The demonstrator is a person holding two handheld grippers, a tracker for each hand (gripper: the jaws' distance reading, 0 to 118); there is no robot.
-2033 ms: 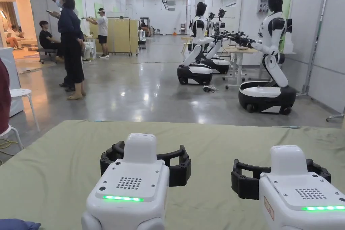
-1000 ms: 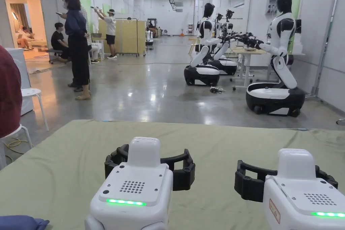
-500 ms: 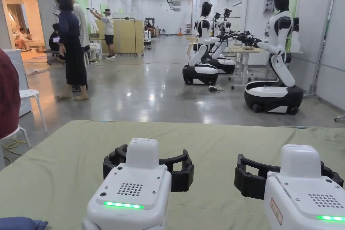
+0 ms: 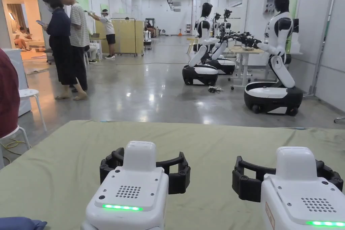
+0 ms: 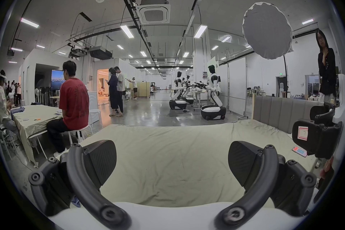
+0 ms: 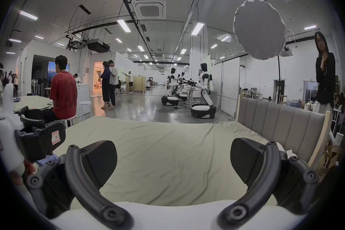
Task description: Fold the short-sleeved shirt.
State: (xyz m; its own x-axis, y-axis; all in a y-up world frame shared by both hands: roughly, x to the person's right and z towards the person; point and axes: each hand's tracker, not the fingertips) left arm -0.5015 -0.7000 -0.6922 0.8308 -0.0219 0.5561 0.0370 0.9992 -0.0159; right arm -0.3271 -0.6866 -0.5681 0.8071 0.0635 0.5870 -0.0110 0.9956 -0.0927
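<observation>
Both grippers hang side by side over the near part of a bed covered in a pale green sheet (image 4: 209, 139). The left gripper (image 4: 145, 170) has its jaws spread wide apart with nothing between them, and the right gripper (image 4: 286, 176) is the same, wide apart and holding nothing. A bit of dark blue fabric (image 4: 18, 224) pokes in at the near left corner of the head view; can't tell if that's the short-sleeved shirt. A grey padded headboard (image 6: 280, 118) stands on the right. Far off, white-and-black humanoid robots (image 4: 274, 55) stand on the shiny floor, and two people (image 4: 65, 38) stand on the left.
</observation>
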